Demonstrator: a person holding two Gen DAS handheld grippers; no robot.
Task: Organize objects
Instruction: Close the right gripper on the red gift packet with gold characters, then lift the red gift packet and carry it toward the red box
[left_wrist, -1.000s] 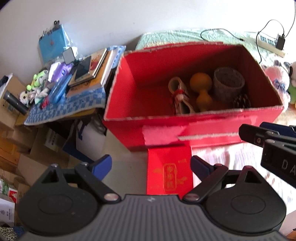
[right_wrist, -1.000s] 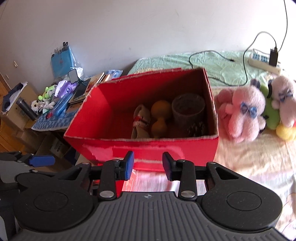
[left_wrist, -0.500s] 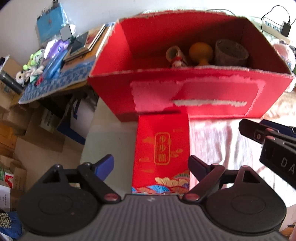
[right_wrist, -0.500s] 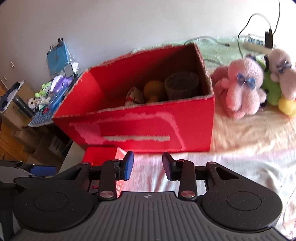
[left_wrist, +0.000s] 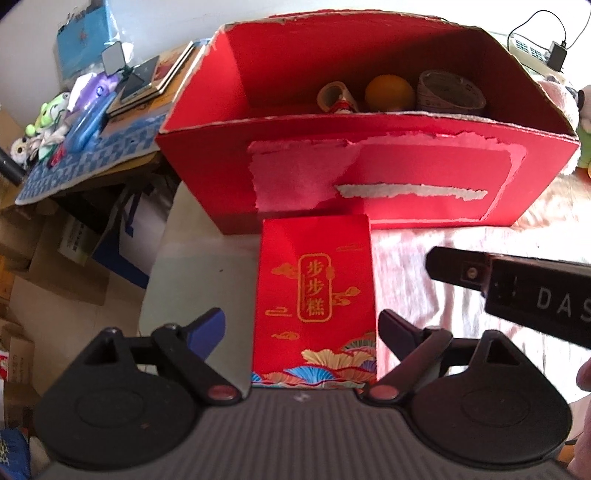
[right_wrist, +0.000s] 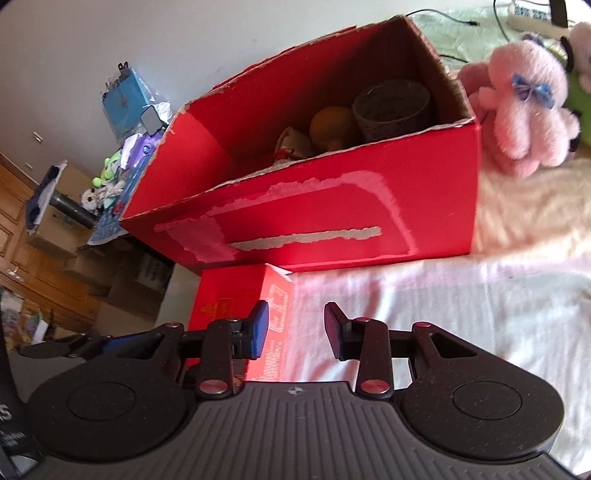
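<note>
At far left a cluttered side table with a blue checked cloth (left_wrist: 85, 162) is carrying small toys and stacked books (left_wrist: 155, 79). Just right of it a large open red cardboard box with a torn label patch on its front (left_wrist: 369, 173) is sitting on the pale bedcover (left_wrist: 424, 258); inside it a rolled cream item (left_wrist: 334, 98), an orange gourd (left_wrist: 388, 92) and a round woven cup (left_wrist: 448, 90) are standing side by side. A small flat red packet with gold Chinese lettering (left_wrist: 316, 295) is lying just in front of the big box, its far end touching or nearly touching the box's front wall. The left gripper (left_wrist: 301, 326) is spreading wide, its fingers flanking the packet without gripping it. The right gripper (right_wrist: 295, 328) is sitting partly open and empty beside the packet's right edge. At far right a pink plush toy with a blue bow (right_wrist: 524, 107) is resting beside the box.
</note>
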